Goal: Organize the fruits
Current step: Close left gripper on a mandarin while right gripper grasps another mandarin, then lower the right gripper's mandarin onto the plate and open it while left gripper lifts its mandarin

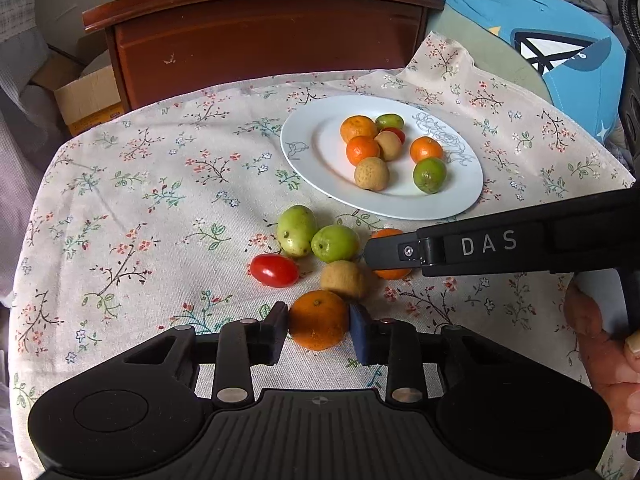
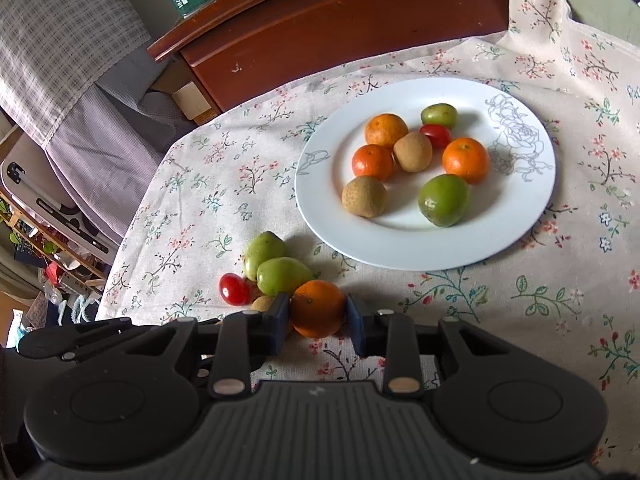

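Observation:
A white plate (image 1: pixel 304 148) (image 2: pixel 400 248) holds several fruits: oranges, green fruits, brown longans and a tomato. On the cloth lie two green fruits (image 1: pixel 335 243) (image 2: pixel 283 275), a red tomato (image 1: pixel 274 270) (image 2: pixel 233 289), a brown longan (image 1: pixel 344 280) and two oranges. My left gripper (image 1: pixel 319 326) is shut on the near orange (image 1: pixel 319 320). My right gripper (image 2: pixel 317 312) is shut on the other orange (image 2: pixel 318 309); its finger (image 1: pixel 440 250) crosses the left wrist view over that orange (image 1: pixel 390 234).
The flowered tablecloth (image 1: pixel 140 200) (image 2: pixel 520 300) covers the table. A brown wooden headboard (image 1: pixel 264 40) (image 2: pixel 340 28) stands behind it. A cardboard box (image 1: pixel 88 96) sits left, blue fabric (image 1: pixel 560 48) at the right. A hand (image 1: pixel 600 360) holds the right gripper.

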### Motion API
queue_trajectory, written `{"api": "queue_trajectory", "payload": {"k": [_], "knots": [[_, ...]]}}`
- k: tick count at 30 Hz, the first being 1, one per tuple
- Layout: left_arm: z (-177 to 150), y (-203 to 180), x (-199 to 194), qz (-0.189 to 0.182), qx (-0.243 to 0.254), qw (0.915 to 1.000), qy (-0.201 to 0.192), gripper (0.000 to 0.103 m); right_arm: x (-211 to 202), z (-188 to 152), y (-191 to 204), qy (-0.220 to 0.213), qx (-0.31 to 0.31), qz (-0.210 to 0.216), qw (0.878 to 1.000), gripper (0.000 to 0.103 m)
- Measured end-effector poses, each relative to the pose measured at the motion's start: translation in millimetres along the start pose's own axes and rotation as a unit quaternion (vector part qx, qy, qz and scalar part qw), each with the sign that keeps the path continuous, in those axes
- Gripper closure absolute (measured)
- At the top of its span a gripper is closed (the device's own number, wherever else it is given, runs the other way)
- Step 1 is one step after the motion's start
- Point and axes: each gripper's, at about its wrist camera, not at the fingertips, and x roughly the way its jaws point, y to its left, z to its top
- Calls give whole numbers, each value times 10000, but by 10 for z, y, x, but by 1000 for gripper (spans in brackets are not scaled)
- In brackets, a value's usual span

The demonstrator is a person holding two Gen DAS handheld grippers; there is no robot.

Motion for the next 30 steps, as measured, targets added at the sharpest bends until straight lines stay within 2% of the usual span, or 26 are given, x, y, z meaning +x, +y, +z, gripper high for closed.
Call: {"api": "queue_trajectory", "payload": {"k": [4,10,13,18,23,26,28,30], "knots": [[40,-7,-107,-18,-20,9998,-183,73,-113,53,28,-171,16,101,9998,72],[205,43,-281,59,-154,9974,-699,73,-345,199,61,-579,-20,169,9982,72],[329,75,-354,71,-214,9949,-985,73,-503,294,65,-856,-64,120,9962,72],[508,119,-369,-59,-352,9925,-1171,73,-726,490,10,-1220,-76,-99,9925,72],[649,199,-241,-257,-641,9917,-1087,73,-750,661,-158,-1267,123,-247,9916,72],[679,284,-153,-198,-782,9928,-882,73,-675,723,-220,-1109,83,-340,9932,72],[669,388,-157,-285,-951,9919,-797,72,-656,737,-247,-1067,-21,-468,9932,72],[650,498,-148,-247,-1157,9899,-787,73,-651,737,-320,-1092,169,-490,9927,72]]}}
